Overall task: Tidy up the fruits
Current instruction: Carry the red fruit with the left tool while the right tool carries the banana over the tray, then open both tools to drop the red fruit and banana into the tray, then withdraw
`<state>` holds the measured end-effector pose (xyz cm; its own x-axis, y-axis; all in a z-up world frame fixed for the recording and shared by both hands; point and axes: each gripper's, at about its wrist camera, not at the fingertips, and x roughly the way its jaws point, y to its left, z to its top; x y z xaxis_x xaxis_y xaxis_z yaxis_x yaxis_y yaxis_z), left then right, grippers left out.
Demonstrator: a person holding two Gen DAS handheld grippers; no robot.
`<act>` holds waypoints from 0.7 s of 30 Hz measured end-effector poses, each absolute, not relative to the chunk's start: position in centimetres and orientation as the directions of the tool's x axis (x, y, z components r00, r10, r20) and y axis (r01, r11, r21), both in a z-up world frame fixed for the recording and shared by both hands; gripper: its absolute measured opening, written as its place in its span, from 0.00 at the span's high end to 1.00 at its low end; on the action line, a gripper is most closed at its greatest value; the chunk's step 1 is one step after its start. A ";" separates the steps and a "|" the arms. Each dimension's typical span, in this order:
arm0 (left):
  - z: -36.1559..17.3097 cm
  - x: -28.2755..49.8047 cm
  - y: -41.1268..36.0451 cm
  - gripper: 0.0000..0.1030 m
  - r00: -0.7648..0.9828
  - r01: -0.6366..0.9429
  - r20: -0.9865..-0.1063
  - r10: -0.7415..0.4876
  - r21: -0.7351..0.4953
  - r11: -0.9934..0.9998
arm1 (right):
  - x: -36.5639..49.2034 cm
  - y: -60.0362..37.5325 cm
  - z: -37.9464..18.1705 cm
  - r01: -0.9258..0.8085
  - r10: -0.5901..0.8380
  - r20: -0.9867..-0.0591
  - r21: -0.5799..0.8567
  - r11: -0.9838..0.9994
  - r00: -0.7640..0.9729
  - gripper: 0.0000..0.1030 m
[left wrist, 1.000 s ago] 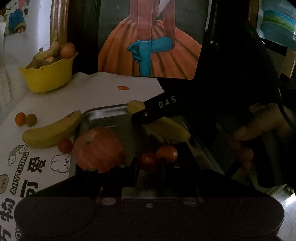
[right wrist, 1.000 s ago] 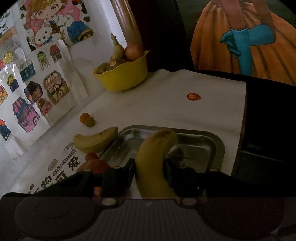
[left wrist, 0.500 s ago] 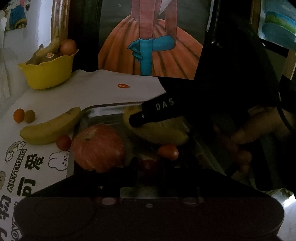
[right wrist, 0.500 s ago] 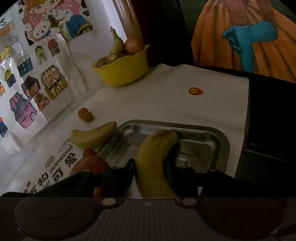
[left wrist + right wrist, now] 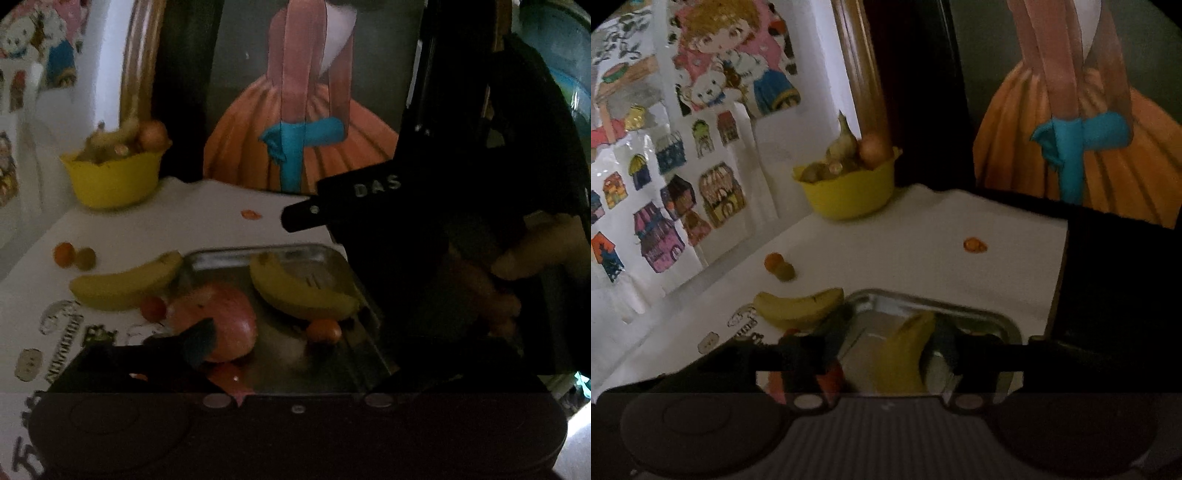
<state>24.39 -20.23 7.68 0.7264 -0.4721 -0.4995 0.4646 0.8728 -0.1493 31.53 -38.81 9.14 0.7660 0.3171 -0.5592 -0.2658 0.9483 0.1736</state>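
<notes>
A yellow banana (image 5: 299, 295) lies beside an apple (image 5: 218, 325) in the metal tray (image 5: 258, 254).

The left claw (image 5: 291, 354) points forward and downward with its jaws opening wide, and nothing is pressed between them. The right claw (image 5: 886, 354) also tilts downward, its jaws opening, the pads clear of contact on both sides. From the left wrist view, the right claw's dark body sits to the right and ahead of the left claw, with a hand (image 5: 532, 258) wrapped around its handle.

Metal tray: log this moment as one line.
metal tray: holds banana, apple | right gripper: opening, banana released | left gripper: opening, empty
</notes>
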 end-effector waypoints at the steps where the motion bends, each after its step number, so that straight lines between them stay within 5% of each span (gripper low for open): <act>1: 8.1 23.9 -19.8 0.02 0.737 0.460 -0.487 -0.468 -0.146 0.876 | 31.0 -38.6 9.6 -0.264 0.312 -0.552 0.166 0.950 0.774 0.30; 14: 10.6 18.6 -13.5 0.01 0.809 0.393 -0.419 -0.413 -0.136 0.909 | 23.5 -36.2 14.9 -0.281 0.302 -0.453 0.115 0.953 0.839 0.05; 21: 11.2 15.6 -9.9 0.01 0.831 0.364 -0.399 -0.388 -0.136 0.921 | 18.3 -34.7 16.4 -0.274 0.283 -0.427 0.083 0.958 0.859 0.00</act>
<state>15.63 -9.91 11.18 0.8308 -0.3877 -0.3994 0.3643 0.9212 -0.1363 18.30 -34.74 16.40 0.8590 0.2829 -0.4267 -0.2743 0.9580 0.0829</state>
